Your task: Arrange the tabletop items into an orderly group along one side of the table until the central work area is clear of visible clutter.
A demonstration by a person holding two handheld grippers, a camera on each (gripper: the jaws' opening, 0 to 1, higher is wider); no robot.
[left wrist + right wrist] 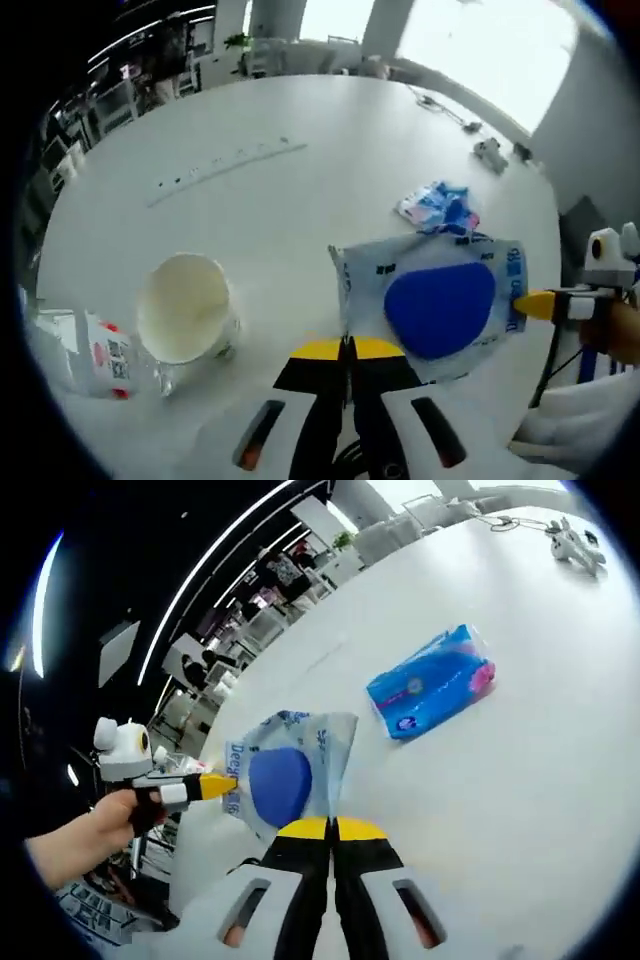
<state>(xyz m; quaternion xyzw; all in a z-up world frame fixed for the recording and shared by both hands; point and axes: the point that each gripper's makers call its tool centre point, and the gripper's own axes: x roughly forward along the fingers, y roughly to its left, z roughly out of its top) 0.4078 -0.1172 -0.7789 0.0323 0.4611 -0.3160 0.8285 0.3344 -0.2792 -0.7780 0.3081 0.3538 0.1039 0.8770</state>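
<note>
Both grippers are pinching one clear plastic bag.
The left gripper (pixel 347 348) and right gripper (pixel 331 828), jaws pressed together, are holding opposite edges of the crinkly bag (pixel 435 300) with its blue oval, lying on the smooth white table (pixel 250 200) beside a round paper cup (pixel 185 308).

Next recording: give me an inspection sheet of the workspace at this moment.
Surface: white table, centre not yet cleared.
Job's things: soft pack with blue oval; blue tissue pack; white cup; clear red-labelled bottle lying beside the cup.
Clutter: small grey object near the far edge.
Grippers: left hand-held gripper and right hand-held gripper, jaws shut, each apparently pinching an edge of the soft pack.
Cables: cable at the far edge.
Surroundings: office desks, bright windows.
</note>
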